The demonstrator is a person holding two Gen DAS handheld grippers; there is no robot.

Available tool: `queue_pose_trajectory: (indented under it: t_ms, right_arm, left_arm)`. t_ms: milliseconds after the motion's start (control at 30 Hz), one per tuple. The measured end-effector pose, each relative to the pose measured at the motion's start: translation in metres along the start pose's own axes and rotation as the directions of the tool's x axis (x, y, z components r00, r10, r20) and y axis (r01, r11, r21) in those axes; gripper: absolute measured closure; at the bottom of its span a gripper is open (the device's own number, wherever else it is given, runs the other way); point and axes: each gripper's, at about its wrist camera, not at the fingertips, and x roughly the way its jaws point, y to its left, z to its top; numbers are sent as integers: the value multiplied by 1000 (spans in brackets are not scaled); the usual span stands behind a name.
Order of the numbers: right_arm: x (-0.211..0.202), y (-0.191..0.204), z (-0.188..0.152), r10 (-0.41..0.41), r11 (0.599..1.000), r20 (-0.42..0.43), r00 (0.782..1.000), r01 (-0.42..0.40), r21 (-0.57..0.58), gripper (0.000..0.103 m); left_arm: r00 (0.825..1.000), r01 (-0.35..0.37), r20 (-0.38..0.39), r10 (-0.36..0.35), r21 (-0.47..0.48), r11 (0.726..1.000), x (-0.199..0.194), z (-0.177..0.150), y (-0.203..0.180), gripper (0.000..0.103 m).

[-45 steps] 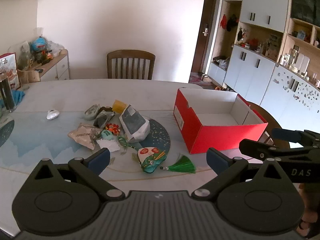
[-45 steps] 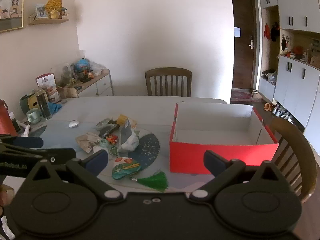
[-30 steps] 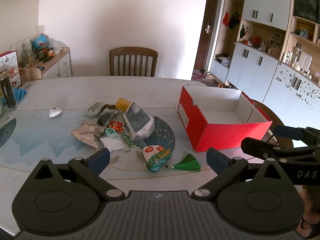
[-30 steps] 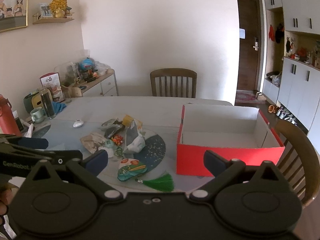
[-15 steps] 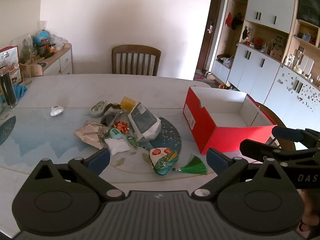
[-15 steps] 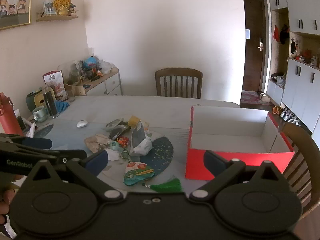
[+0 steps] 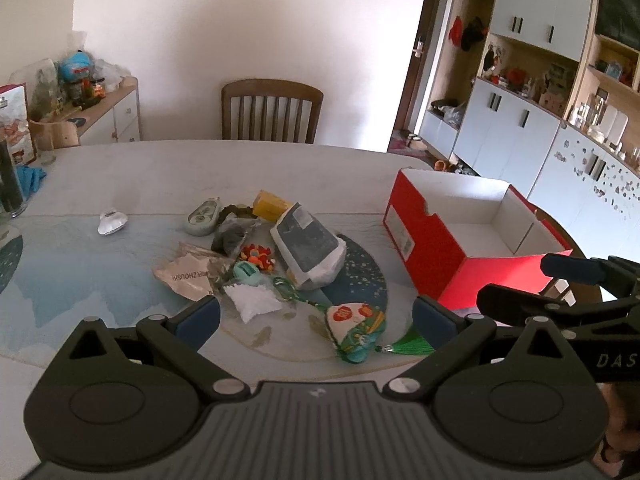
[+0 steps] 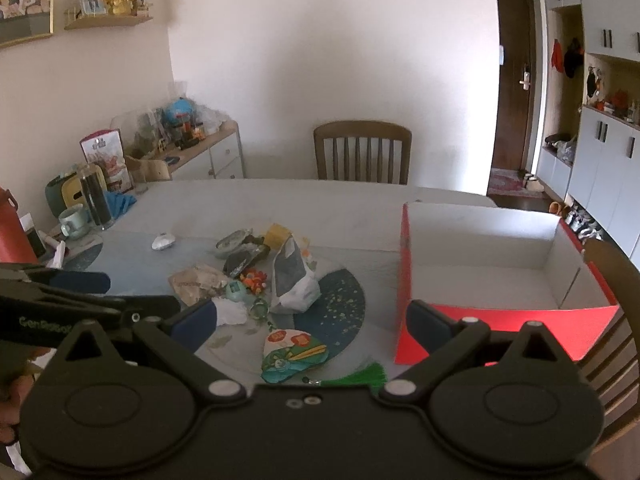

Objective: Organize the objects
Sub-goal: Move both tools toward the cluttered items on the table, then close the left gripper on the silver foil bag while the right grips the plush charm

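Note:
A pile of small objects lies mid-table: a grey-and-white bag (image 7: 308, 246) (image 8: 294, 278), a crumpled paper wrapper (image 7: 184, 276), a white packet (image 7: 256, 302), an orange toy (image 7: 256, 258), a yellow block (image 7: 270, 202), and a green fan-shaped pouch (image 7: 356, 334) (image 8: 292, 354) with a green tassel (image 7: 412, 344). An empty red box (image 7: 440, 256) (image 8: 500, 312) stands to the right. My left gripper (image 7: 316, 316) is open and empty, near the table's front edge before the pile. My right gripper (image 8: 312, 322) is open and empty, before the pouch.
A white shell-like object (image 7: 112, 222) lies apart at the left. A dark glass (image 8: 96, 200), a mug (image 8: 74, 220) and a red flask (image 8: 12, 232) stand at the table's left end. A wooden chair (image 7: 272, 112) is at the far side, another (image 8: 608, 320) at the right.
Both grippers have swung slowly to the left, so the pile and the red box have shifted rightward in both views. Both stay open. Nothing on the table has moved.

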Motion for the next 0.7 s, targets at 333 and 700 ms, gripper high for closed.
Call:
queue_pose_trajectory:
  t_ms: [333, 700]
  right_arm:
    - [52, 14, 5, -27, 1000, -86, 996, 27, 3, 4]
    - [113, 23, -8, -54, 998, -215, 975, 51, -22, 8]
  left_arm:
    - [999, -43, -28, 44, 35, 998, 51, 9, 48, 0]
    - [990, -97, -89, 106, 96, 991, 144, 16, 107, 0]
